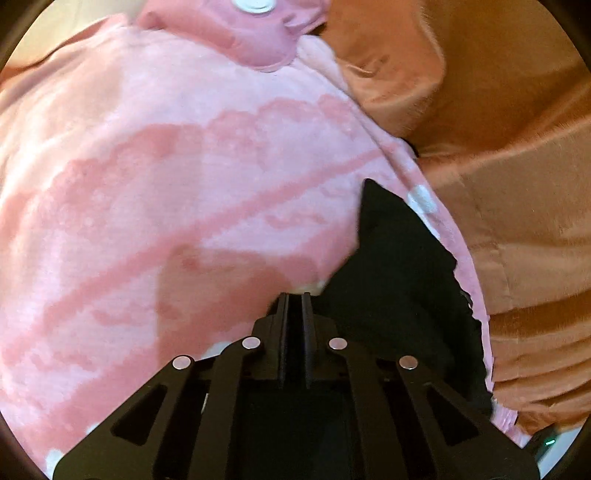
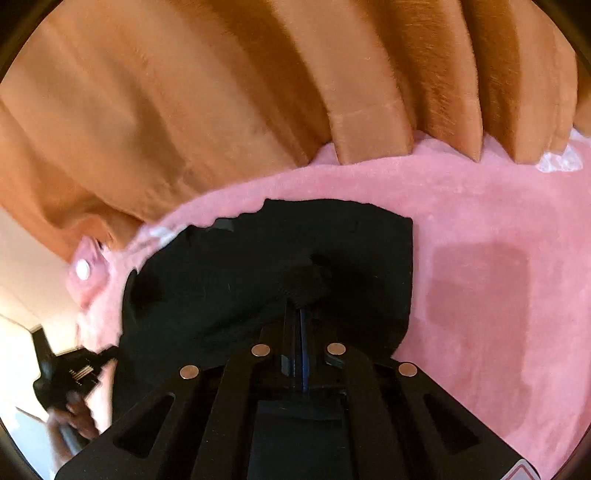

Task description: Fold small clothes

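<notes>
A small black garment (image 1: 399, 280) lies on a pink blanket (image 1: 166, 184); it also shows in the right wrist view (image 2: 266, 258). My left gripper (image 1: 295, 295) has its jaws nearly together at the garment's edge, where the black cloth meets the blanket; whether cloth sits between them is hidden. My right gripper (image 2: 297, 308) is shut on a bunched fold of the black garment. The left gripper shows small at the lower left of the right wrist view (image 2: 74, 373), with the person's hand on it.
The pink blanket (image 2: 498, 258) has darker pink bands and a padded patch with a white disc (image 1: 255, 4). Orange-brown draped fabric (image 2: 221, 92) hangs in folds behind and beside it (image 1: 498, 110).
</notes>
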The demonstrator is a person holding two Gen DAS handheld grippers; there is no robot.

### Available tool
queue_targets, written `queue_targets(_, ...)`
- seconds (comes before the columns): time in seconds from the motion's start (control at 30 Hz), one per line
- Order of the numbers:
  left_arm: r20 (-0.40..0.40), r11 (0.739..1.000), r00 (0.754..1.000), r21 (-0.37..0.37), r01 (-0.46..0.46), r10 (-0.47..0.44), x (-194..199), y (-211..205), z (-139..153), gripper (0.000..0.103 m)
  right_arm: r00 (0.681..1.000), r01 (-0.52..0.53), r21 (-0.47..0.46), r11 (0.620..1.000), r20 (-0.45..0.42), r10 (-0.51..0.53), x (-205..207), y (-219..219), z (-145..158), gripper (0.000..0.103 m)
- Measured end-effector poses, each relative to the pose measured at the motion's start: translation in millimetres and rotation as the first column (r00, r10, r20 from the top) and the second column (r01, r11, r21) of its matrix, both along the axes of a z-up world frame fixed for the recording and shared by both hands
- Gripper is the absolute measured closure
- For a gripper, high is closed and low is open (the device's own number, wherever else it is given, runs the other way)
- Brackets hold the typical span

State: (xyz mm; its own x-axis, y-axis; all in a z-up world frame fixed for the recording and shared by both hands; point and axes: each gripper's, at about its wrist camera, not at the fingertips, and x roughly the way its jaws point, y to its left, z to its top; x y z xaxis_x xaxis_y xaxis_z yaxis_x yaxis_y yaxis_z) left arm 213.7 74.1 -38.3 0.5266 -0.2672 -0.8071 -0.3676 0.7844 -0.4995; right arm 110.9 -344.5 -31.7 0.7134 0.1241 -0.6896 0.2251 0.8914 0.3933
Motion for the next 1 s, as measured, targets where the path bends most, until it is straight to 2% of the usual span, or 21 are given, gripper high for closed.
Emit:
queue_targets(0.07, -0.017, 0.999, 1.000, -0.053, -0.003, 0.002, -1, 4, -1, 0.098, 0.992, 0.007, 0.015, 1.000, -0.123, -0.005, 6, -11, -29, 0.102)
queue_targets(0.13, -0.017, 0.995, 1.000, -0.104, 0.009, -0.011, -2, 3, 1, 0.091, 0.992, 0.031, 0.042, 0.999, -0.120, -0.025, 5, -19, -32, 0.103)
queue_targets(0.17, -0.010, 0.991, 1.000, -0.131, 0.024, -0.026, -4, 3, 3, 0.087, 0.990, 0.066, 0.018, 0.998, -0.124, -0.063, 7, -19, -21, 0.099)
queue_targets(0.2, -0.004, 0.989, 0.999, -0.142, 0.031, -0.031, -4, 3, 4, 0.077, 0.991, 0.090, -0.012, 0.996, -0.096, -0.091, 3, -18, -10, 0.086)
queue_targets(0.23, -0.010, 0.990, 0.999, -0.139, 0.033, -0.035, -4, 3, 5, 0.069, 0.992, 0.116, -0.063, 0.991, -0.051, -0.119, -2, -13, 6, 0.084)
queue_targets(0.27, -0.008, 0.991, 0.999, -0.131, 0.042, -0.044, -1, 2, 5, 0.067, 0.993, 0.114, -0.128, 0.985, -0.007, -0.116, -3, -2, 23, 0.083)
queue_targets(0.33, -0.012, 0.991, 0.999, -0.123, 0.048, -0.050, 6, 1, 0, 0.071, 0.998, 0.047, -0.169, 0.985, 0.053, -0.039, 2, 26, 41, 0.083)
queue_targets(0.37, -0.012, 0.992, 0.999, -0.118, 0.039, -0.040, 6, 2, -1, 0.074, 0.997, -0.041, -0.145, 0.989, 0.063, 0.051, 12, 48, 45, 0.083)
queue_targets(0.4, -0.016, 0.995, 0.999, -0.096, 0.032, -0.033, 6, 2, -1, 0.086, 0.991, -0.108, -0.127, 0.986, 0.060, 0.116, 22, 66, 45, 0.083)
queue_targets(0.43, -0.018, 0.996, 0.999, -0.083, 0.030, -0.032, 6, 2, -1, 0.092, 0.976, -0.209, -0.120, 0.971, 0.043, 0.215, 44, 98, 41, 0.083)
queue_targets(0.53, -0.020, 0.997, 0.999, -0.073, 0.026, -0.027, 3, 4, -2, 0.097, 0.935, -0.349, -0.139, 0.927, 0.005, 0.353, 97, 159, 28, 0.080)
queue_targets(0.6, -0.022, 0.997, 0.999, -0.064, 0.033, -0.035, 2, 5, -2, 0.097, 0.911, -0.413, -0.104, 0.905, -0.044, 0.411, 142, 192, 15, 0.076)
queue_targets(0.73, -0.030, 0.997, 0.999, -0.064, 0.030, -0.032, 2, 5, -1, 0.097, 0.893, -0.442, -0.032, 0.897, -0.113, 0.436, 206, 235, -7, 0.076)
queue_targets(0.8, -0.031, 0.997, 0.999, -0.063, 0.034, -0.036, 3, 5, -1, 0.097, 0.890, -0.445, -0.047, 0.894, -0.138, 0.435, 217, 251, -14, 0.075)
queue_targets(0.9, -0.032, 0.997, 0.999, -0.073, 0.037, -0.039, 3, 9, -2, 0.098, 0.882, -0.465, -0.096, 0.880, -0.138, 0.451, 223, 267, -18, 0.102)
queue_targets(0.93, -0.033, 0.996, 0.999, -0.077, 0.033, -0.036, 2, 12, -1, 0.098, 0.877, -0.474, -0.091, 0.876, -0.130, 0.462, 227, 275, -20, 0.102)
queue_targets(1.0, -0.033, 0.997, 0.999, -0.075, 0.033, -0.035, 2, 14, -1, 0.098, 0.861, -0.508, -0.037, 0.860, -0.044, 0.507, 225, 286, -3, 0.102)
